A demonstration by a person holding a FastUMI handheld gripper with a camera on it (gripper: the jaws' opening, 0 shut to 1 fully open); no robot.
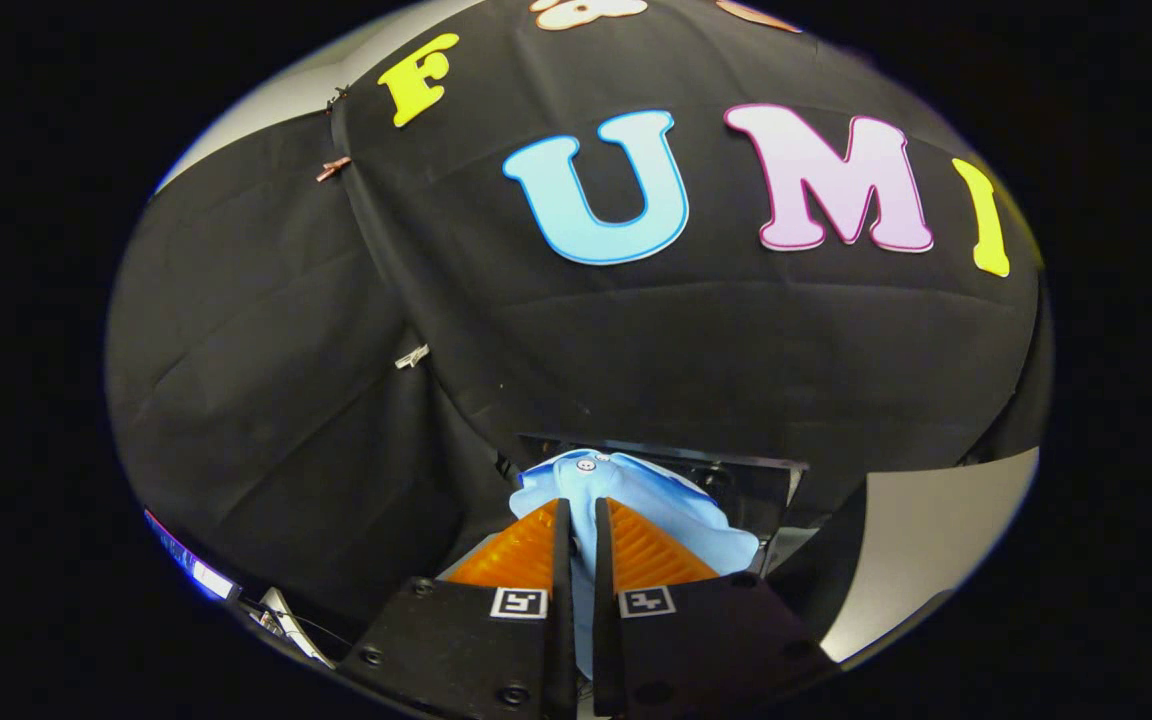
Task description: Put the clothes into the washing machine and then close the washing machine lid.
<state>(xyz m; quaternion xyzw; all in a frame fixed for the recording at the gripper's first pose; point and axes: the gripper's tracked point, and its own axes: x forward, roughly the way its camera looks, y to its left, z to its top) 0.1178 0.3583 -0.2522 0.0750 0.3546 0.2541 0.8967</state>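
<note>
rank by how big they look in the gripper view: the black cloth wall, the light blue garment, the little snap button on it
1. black cloth wall, largest by far.
2. light blue garment, pinched between the nearly closed jaws of the gripper; it is close to the camera, so its look is inflated.
3. snap button, tiny.

Your gripper (577,512) has its 2 fingers nearly together, a strip of light blue cloth (636,500) pinched in the narrow gap between them. The cloth bunches up just ahead of the fingertips, with a small snap button (587,465) on its top fold. Beyond it you see a dark machine edge (756,470), then the black booth cloth (336,400). A pale surface (936,540) sits to the right.
</note>
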